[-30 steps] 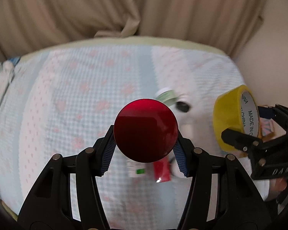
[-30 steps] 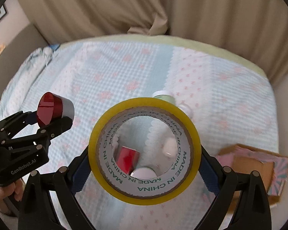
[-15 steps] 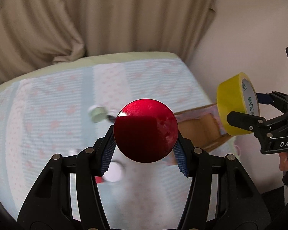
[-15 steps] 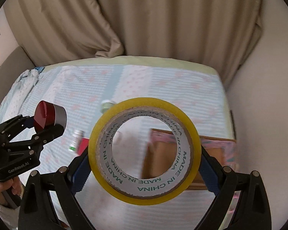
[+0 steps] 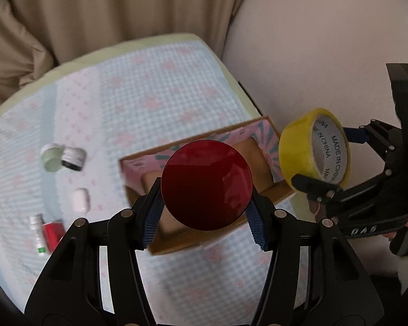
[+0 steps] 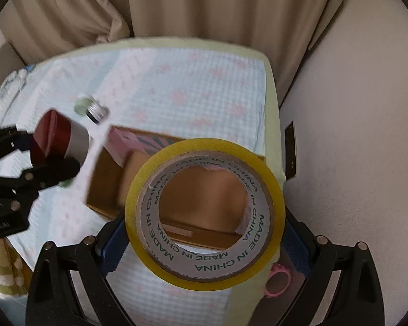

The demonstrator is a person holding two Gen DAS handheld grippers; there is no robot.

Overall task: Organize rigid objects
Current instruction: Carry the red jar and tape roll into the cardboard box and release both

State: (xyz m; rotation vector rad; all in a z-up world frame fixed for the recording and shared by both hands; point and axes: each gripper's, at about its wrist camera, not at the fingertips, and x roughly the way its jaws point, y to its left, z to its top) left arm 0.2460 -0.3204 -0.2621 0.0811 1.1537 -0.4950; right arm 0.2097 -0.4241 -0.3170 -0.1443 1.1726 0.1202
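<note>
A: What is held by each claw?

B: A round red-capped container point(image 5: 206, 184) is clamped between the blue pads of the left gripper point(image 5: 205, 212), whose jaws are closed to the container's width. A roll of yellow tape point(image 6: 204, 214) is pinched across its outer rim by the right gripper point(image 6: 204, 244), whose jaws are spread wide to fit the roll.

A: Where is the destination?

B: An open cardboard box point(image 5: 274, 187) with a pink patterned inner wall is seen just ahead of and below both claws, on the blue checked cloth point(image 5: 149, 87). In the right wrist view the box floor is visible straight through the tape's core. In the left wrist view the red cap overlaps the box opening.

A: Which step is judged to be in hand?

B: The carry to the box, it is thought. Both items are held above the box; neither has been set down yet.

A: What does the next move call for?

B: A lowering of each claw into the opening is likely needed, then a release. With both claws close together over one box, one release at a time would probably be safer.

A: What is left outside?

B: Left of the left claw, on the cloth, several small things are seen: a pale green jar point(image 5: 51, 156) touching a silver-capped jar point(image 5: 73, 159), a white oblong piece point(image 5: 81, 199), and a small vial point(image 5: 37, 231) beside a red item point(image 5: 53, 232). A pink ring-shaped object point(image 6: 278, 279) lies below and right of the right claw.
</note>
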